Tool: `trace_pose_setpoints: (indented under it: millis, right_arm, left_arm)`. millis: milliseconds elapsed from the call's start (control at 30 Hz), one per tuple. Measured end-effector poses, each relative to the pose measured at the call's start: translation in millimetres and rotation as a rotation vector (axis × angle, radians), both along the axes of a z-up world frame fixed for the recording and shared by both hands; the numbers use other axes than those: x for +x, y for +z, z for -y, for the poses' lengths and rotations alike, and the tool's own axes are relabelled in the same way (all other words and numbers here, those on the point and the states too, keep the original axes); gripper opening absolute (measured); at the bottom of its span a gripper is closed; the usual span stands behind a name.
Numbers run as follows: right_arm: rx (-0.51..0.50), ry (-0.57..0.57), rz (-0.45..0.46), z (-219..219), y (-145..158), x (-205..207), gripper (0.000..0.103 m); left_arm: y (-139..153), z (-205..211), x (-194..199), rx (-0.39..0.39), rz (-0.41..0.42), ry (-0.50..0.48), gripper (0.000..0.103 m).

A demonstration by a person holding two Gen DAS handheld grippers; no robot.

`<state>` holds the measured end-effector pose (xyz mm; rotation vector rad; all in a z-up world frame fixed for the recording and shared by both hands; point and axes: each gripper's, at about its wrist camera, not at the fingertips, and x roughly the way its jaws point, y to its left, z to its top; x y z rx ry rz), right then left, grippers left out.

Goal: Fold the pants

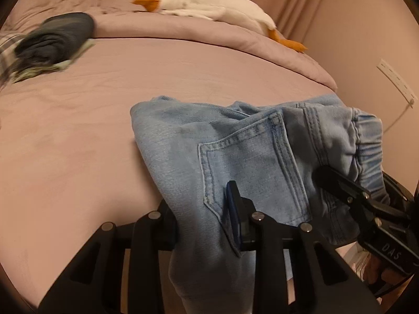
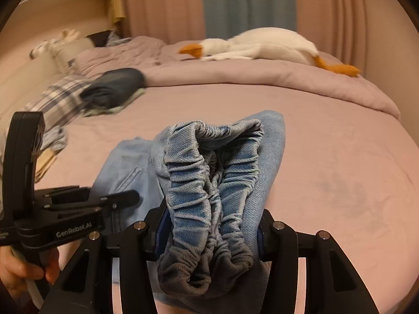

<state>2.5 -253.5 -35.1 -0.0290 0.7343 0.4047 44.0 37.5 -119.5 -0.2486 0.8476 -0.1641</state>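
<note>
Light blue denim pants (image 1: 235, 151) lie bunched at the near edge of the pink bed (image 1: 104, 130), back pocket up. My left gripper (image 1: 209, 217) is shut on the pants beside the pocket. My right gripper (image 2: 212, 225) is shut on the gathered elastic waistband (image 2: 214, 183). The right gripper also shows in the left wrist view (image 1: 348, 193), at the waistband on the right. The left gripper shows in the right wrist view (image 2: 123, 198), on the left of the pants (image 2: 125, 167).
A stack of folded dark clothes (image 1: 55, 39) lies at the bed's left, on plaid fabric (image 2: 60, 99). A white goose plush (image 1: 209, 6) lies on the rolled duvet (image 1: 183, 31) at the back. Curtains (image 2: 246, 2) hang behind. A wall (image 1: 366, 52) stands right.
</note>
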Motion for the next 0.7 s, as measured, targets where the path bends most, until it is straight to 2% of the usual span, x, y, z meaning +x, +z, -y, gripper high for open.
trace_pose_setpoints:
  millis: [333, 700]
  right_arm:
    - [0.006, 0.137, 0.001, -55.2, 4.2, -20.2, 0.052]
    - [0.011, 0.217, 0.024, -89.1, 12.1, -28.3, 0.052]
  left_arm:
    - [6.4, -43.7, -42.0, 0.016, 0.013, 0.141, 0.028]
    - [15.4, -66.0, -60.3, 0.024, 0.059, 0.214, 0.028]
